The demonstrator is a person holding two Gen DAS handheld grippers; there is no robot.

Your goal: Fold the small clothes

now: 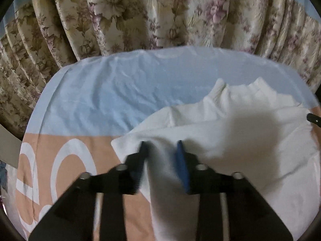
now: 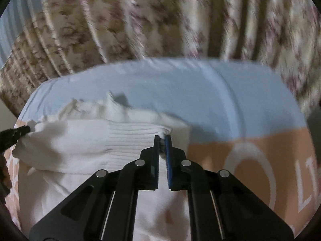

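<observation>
A small white knit garment (image 1: 230, 132) lies on a bed sheet (image 1: 100, 100), its ribbed part toward the far edge. My left gripper (image 1: 161, 146) has white cloth hanging between its fingers, which stand somewhat apart. In the right wrist view the same garment (image 2: 84, 138) stretches across the left half. My right gripper (image 2: 162, 138) is shut on its ribbed edge and holds it lifted. The left gripper's tip (image 2: 20, 130) shows at the garment's far left corner.
The sheet is light blue at the far half and peach with white letters (image 2: 250, 170) at the near half. A floral curtain (image 1: 160, 14) hangs right behind the bed's far edge. The right wrist view is blurred by motion.
</observation>
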